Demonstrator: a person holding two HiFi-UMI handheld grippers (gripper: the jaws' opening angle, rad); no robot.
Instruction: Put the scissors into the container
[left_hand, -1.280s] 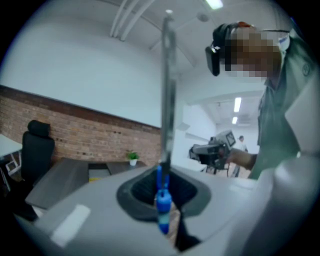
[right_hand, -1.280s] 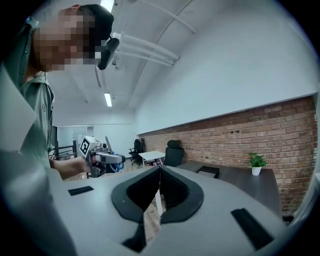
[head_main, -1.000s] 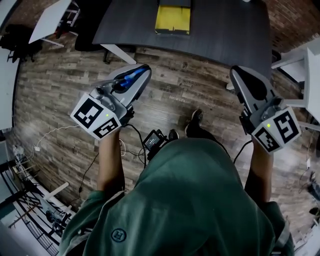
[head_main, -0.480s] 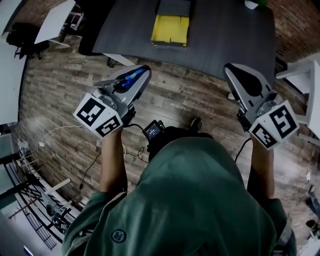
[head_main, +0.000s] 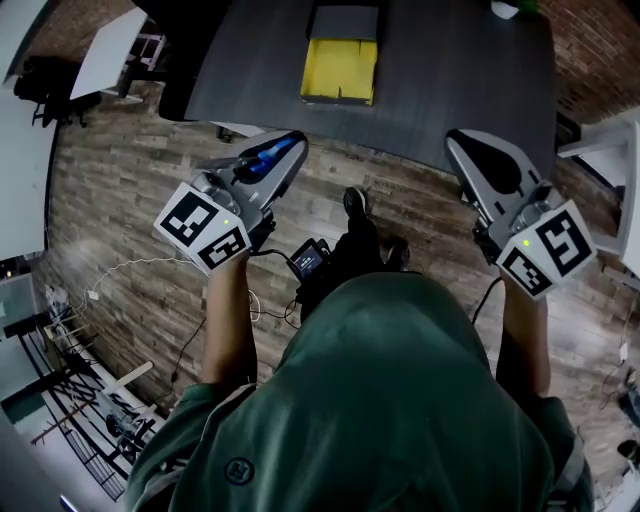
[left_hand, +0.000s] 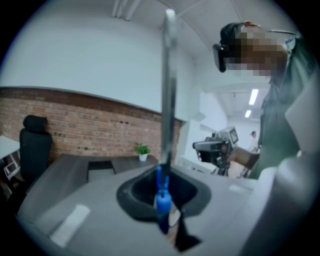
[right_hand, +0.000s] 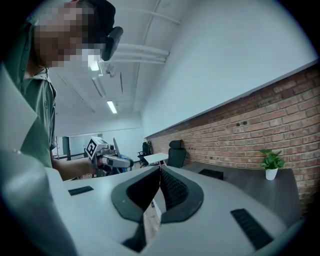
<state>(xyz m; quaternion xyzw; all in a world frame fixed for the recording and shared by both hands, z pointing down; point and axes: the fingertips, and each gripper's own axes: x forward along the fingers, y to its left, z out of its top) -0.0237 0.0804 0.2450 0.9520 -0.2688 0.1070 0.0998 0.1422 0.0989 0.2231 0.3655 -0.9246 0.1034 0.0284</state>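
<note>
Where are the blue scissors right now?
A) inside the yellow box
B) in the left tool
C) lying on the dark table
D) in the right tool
B: the left tool is shut on the blue-handled scissors, blade sticking up; the right tool is shut on nothing.

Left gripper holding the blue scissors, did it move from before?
Yes. The left gripper, shut on the scissors, has moved forward toward the dark table: less wooden floor shows between its tip and the table's edge than before.
</note>
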